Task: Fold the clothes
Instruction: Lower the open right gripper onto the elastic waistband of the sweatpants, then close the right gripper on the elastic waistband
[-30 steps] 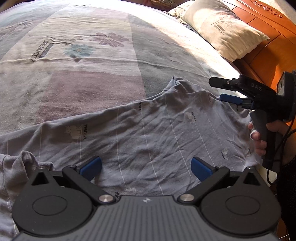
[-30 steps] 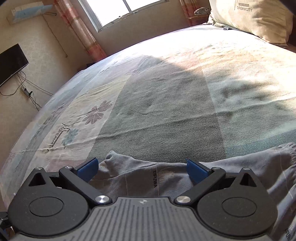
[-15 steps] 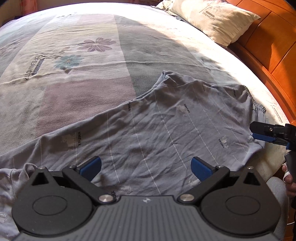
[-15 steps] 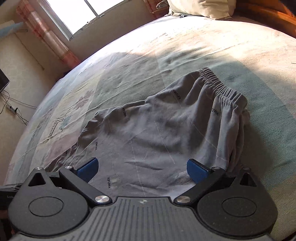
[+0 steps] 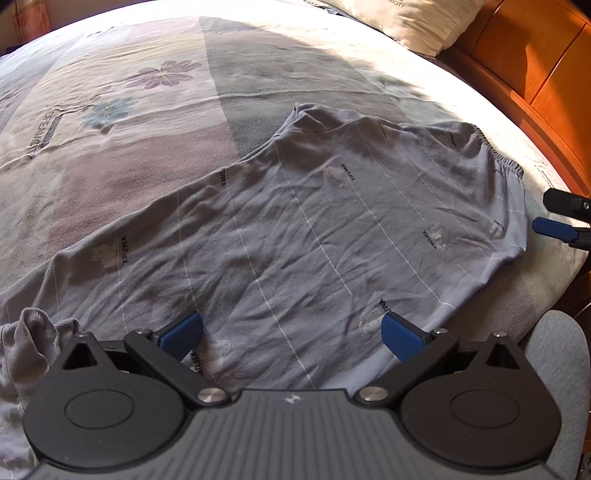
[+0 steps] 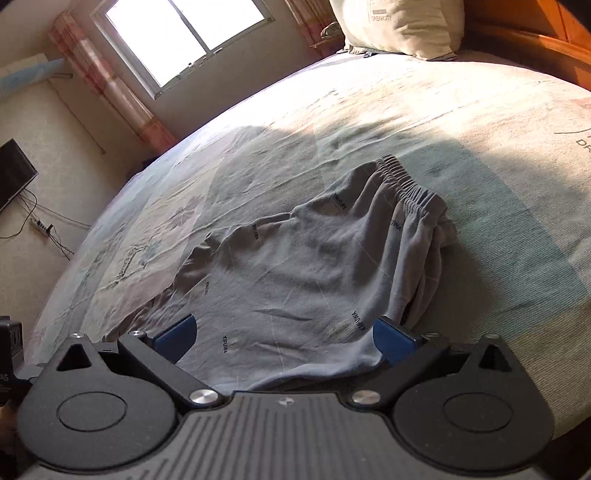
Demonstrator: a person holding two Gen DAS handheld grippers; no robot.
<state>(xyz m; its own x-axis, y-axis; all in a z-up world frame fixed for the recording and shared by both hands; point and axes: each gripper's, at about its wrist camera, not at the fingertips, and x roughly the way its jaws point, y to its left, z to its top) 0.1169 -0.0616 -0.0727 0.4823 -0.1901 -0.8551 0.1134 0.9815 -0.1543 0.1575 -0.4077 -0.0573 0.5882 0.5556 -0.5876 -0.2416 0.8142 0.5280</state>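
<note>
Bedroom, big bed [image 5: 110, 155] with a patchwork floral sheet, half sun, half shade.

Left wrist view: grey trousers [image 5: 314, 229] lie spread flat on the bed, wrinkled, with thin white stripes and small printed words. Elastic waistband [image 5: 498, 162] sits to the right near the bed edge; one leg runs off to the lower left and bunches up there. Left gripper [image 5: 291, 332] hovers over the near part of the trousers, jaws wide apart, nothing between them. Right gripper [image 5: 565, 221] pokes in at the right edge, just beside the waist end; its blue pad is apart from the cloth. Pillow [image 5: 406, 18] and wooden headboard [image 5: 535, 74] at top right.

Right wrist view: same trousers [image 6: 306, 280], waistband [image 6: 410, 184] at the far side, cloth humped in soft folds. Right gripper [image 6: 284, 332] is spread wide above the near hem, holding nothing. Window [image 6: 181, 33] with pink curtain [image 6: 107, 77], dark screen [image 6: 13, 173] on the left wall, pillow [image 6: 402, 22] at the top.
</note>
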